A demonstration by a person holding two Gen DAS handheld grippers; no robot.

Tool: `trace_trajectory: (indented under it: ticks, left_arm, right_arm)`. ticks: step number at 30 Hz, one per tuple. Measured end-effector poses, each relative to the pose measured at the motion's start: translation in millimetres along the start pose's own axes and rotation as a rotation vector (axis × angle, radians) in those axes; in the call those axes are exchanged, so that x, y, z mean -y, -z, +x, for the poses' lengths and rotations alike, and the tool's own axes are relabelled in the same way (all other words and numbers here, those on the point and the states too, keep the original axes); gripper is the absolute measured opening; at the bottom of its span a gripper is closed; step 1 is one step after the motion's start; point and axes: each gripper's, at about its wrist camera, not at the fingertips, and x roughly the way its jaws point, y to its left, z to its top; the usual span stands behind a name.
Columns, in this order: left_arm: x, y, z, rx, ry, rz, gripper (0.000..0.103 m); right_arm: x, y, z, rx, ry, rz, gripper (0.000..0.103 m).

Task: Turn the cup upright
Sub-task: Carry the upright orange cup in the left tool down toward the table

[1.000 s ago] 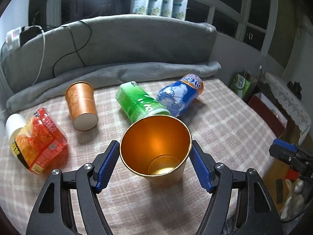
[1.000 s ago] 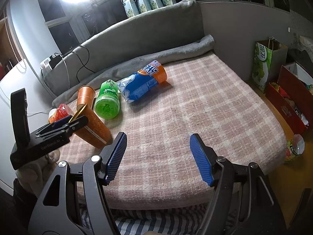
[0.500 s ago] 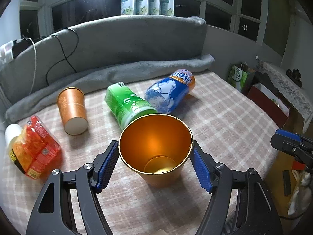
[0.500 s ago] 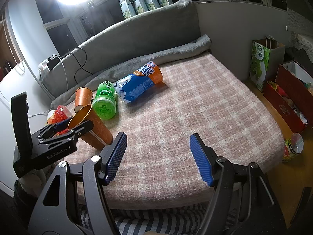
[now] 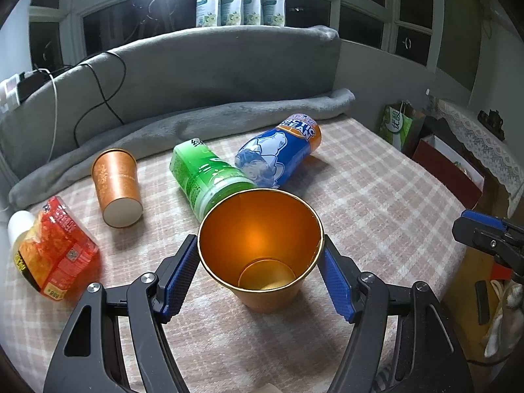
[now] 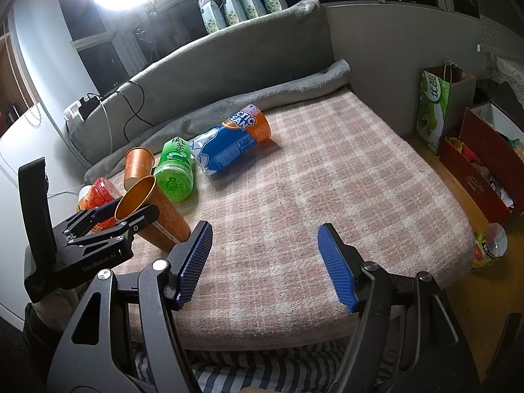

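One gold cup interior (image 5: 260,249), left-view only.

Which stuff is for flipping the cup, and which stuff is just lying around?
For the job:
- gold cup, tilted, base on the blanket
- left claw, gripping it

Just lying around:
- other orange cup, on its side
- green bottle
- blue can
- red packet
- right claw, open, empty

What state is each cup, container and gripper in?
Gold cup: tilted, base on the blanket, gripped.
Second cup: on its side.
Green bottle: on its side.
Blue can: on its side.
Left gripper: shut on gold cup.
Right gripper: open, empty.
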Motion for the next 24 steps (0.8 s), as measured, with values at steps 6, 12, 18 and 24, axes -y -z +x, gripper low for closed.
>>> trace_trajectory:
  ticks: [6,12,18,24]
  left_arm:
    - [2,1,1,-0.007,0.011,0.003,0.071]
    - [0,2,0,-0.014,0.017,-0.002,0.076]
    - [-1,2,-2,-0.014,0.027,-0.006,0.081]
    - [-3,3,-2,-0.019,0.028,-0.007,0.081]
  right_arm:
    - [0,-1,0,-0.001,0.000,-0.002,0.070]
    - [-2,-1,-1,0.003,-0.001,-0.006,0.070]
    - [-6,-1,-2,0.003,0.000,-0.013,0.070]
    - [-11,-1,-2,0.008,0.002,-0.024,0.070]
